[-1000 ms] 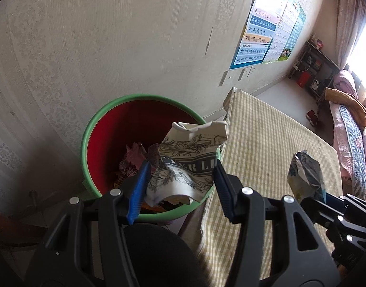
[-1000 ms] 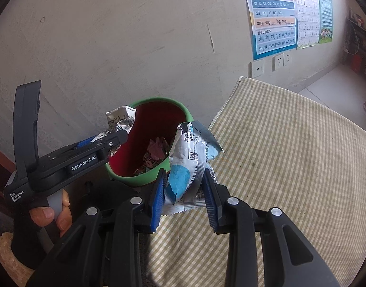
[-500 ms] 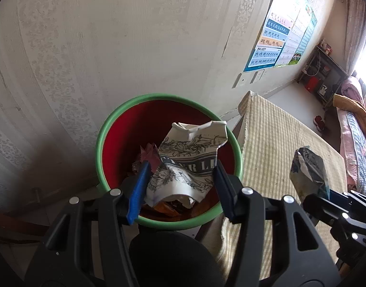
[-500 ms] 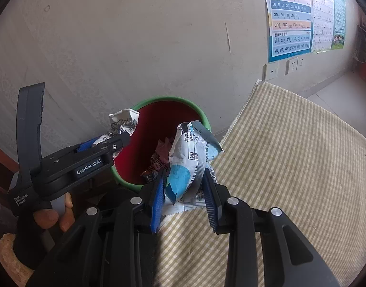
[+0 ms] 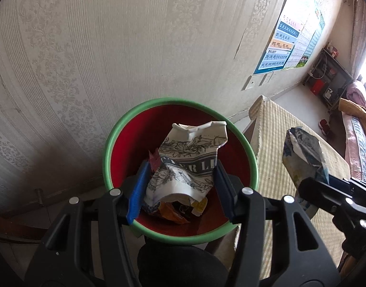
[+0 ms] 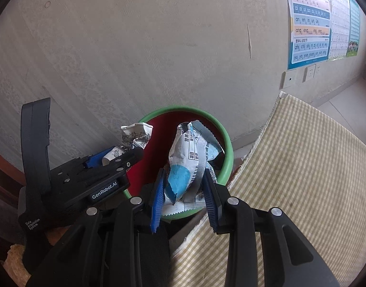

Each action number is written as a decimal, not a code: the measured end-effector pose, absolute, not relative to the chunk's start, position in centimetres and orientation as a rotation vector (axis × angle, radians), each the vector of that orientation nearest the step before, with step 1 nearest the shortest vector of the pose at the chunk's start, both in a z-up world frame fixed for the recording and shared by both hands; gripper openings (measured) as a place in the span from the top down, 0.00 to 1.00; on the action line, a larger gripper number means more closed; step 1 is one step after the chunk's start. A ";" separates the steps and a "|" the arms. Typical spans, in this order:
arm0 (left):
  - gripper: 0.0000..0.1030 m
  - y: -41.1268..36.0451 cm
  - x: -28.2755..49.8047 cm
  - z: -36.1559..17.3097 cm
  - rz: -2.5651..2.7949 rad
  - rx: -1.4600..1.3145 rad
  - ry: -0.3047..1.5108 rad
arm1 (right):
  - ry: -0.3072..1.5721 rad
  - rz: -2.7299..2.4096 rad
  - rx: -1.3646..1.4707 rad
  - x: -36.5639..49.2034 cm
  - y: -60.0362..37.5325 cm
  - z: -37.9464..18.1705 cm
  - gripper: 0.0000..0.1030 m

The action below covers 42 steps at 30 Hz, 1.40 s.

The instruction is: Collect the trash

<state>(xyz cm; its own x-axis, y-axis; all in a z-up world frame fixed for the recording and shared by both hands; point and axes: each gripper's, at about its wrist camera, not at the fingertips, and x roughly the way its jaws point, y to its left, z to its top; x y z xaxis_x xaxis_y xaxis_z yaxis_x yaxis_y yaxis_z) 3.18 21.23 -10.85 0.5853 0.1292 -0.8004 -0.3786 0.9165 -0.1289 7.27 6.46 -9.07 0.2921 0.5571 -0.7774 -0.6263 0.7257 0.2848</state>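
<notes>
A red bin with a green rim [image 5: 106, 157] stands on the floor by the wall, with several wrappers inside; it also shows in the right wrist view [image 6: 227, 143]. My left gripper [image 5: 181, 189] is shut on a crumpled white paper cup with black print [image 5: 190, 162] and holds it over the bin's mouth. My right gripper [image 6: 185, 191] is shut on a white and blue snack wrapper [image 6: 187, 165] over the bin's near rim. The wrapper [image 5: 302, 153] and right gripper show at the right of the left wrist view. The left gripper with the cup [image 6: 135, 134] shows at the left of the right wrist view.
A table with a yellow checked cloth [image 6: 302, 167] stands right of the bin. The patterned wall [image 5: 111, 47] is close behind it. Posters [image 6: 309, 24] and sockets hang on the wall. A sofa [image 5: 357, 129] and a shelf stand far right.
Both grippers have moved towards the wall with their loads. The left one now hangs over the bin's middle, and the right one has come over its near rim.
</notes>
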 end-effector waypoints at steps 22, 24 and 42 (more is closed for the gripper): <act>0.18 16.4 2.3 -6.9 0.278 -0.232 0.771 | 0.848 0.682 0.013 6.4 -1.4 -6.2 0.39; 0.10 14.1 2.2 -5.0 0.240 -0.218 0.720 | 0.795 0.637 0.027 5.5 -4.4 -5.1 0.33; 0.05 -1.7 0.9 5.8 0.105 -0.062 0.395 | 0.378 0.173 0.075 0.2 -21.1 0.6 0.06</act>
